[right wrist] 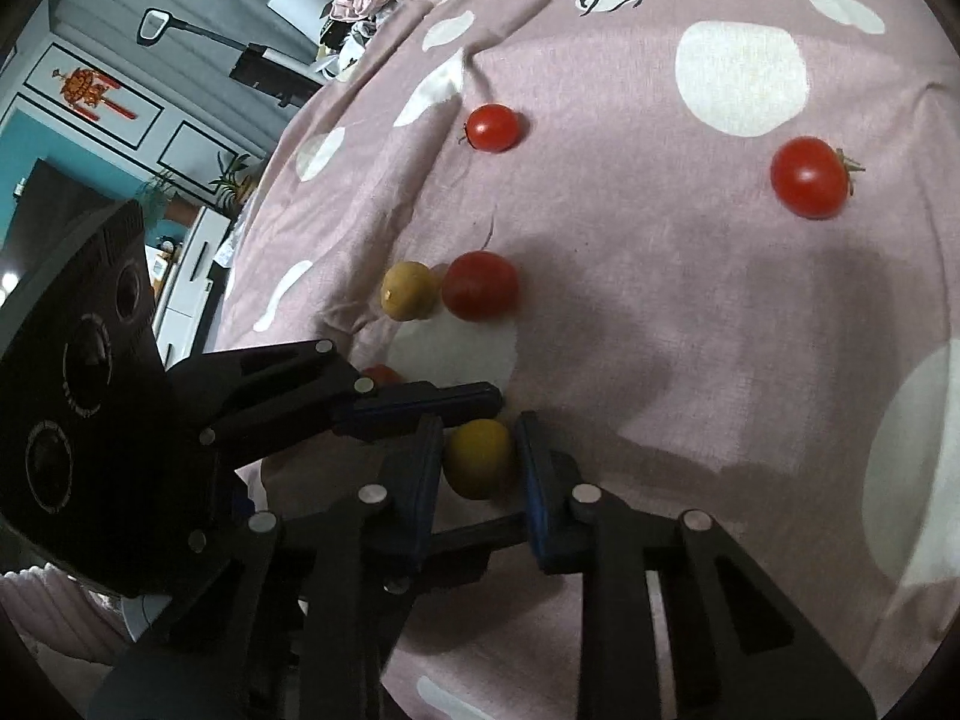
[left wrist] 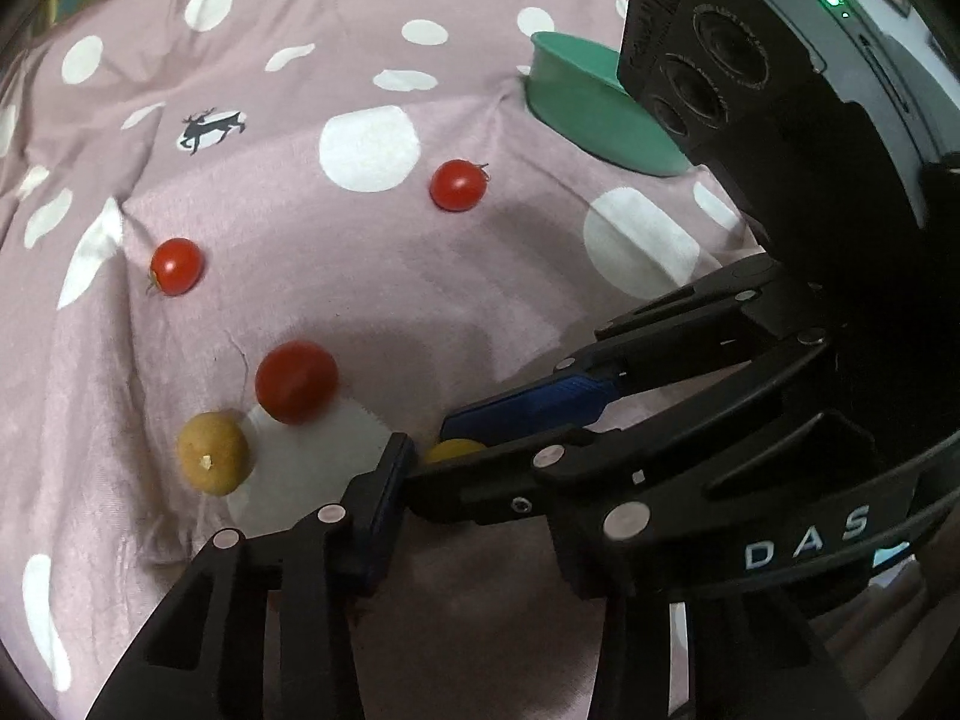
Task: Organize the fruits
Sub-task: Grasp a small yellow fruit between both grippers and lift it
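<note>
Small fruits lie on a pink polka-dot cloth [left wrist: 456, 276]. My right gripper [right wrist: 478, 456] has its two fingers around a yellow fruit [right wrist: 478, 457], touching its sides; the fruit rests on the cloth. In the left wrist view this gripper crosses from the right and the yellow fruit [left wrist: 453, 450] peeks out between its fingers. My left gripper's one visible finger [left wrist: 390, 498] sits beside it; its other finger is hidden. Three red tomatoes [left wrist: 296, 381] [left wrist: 177, 266] [left wrist: 458, 185] and a tan fruit [left wrist: 212, 452] lie spread around. A further red fruit [right wrist: 381, 373] peeks from behind the left gripper.
A green bowl [left wrist: 591, 114] stands at the far right of the cloth, partly behind the right gripper's body. The cloth is wrinkled with folds [left wrist: 120, 222] at the left. Room furniture [right wrist: 120, 120] shows beyond the cloth's edge.
</note>
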Motion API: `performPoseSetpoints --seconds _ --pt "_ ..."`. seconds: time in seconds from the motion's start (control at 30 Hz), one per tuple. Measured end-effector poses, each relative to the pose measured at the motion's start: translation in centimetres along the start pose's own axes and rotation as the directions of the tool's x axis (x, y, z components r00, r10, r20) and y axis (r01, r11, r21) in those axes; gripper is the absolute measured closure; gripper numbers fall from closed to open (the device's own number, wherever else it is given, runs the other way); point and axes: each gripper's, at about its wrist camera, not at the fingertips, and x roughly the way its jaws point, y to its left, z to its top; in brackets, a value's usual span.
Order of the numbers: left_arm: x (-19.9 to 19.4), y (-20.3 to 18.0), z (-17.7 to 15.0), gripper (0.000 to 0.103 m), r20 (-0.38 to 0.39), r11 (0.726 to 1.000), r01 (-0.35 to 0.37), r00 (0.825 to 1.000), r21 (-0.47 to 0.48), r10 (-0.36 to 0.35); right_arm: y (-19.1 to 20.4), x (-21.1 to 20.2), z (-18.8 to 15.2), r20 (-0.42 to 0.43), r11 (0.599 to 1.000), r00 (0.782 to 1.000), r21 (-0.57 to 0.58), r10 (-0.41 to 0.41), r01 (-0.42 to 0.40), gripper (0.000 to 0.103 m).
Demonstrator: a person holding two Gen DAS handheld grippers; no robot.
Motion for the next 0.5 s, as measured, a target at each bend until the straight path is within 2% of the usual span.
performPoseSetpoints --seconds 0.17,0.37,0.5 --pt "-0.3 -0.9 -0.2 0.065 0.011 0.999 -0.029 1.0 0.03 0.029 0.3 -0.8 -0.9 0.029 0.999 0.999 -0.034 -0.02 0.021 0.078" --pt "-2.2 -3.1 1.0 0.065 0.099 0.993 -0.064 0.994 0.1 0.054 1.1 -3.8 -1.1 0.132 0.994 0.99 -0.085 -0.057 0.069 0.078" --pt "-3.0 -5.0 2.7 0.065 0.158 0.983 -0.103 0.984 0.153 0.079 1.1 -6.7 -1.1 0.216 0.988 0.973 -0.108 -0.088 0.113 0.078"
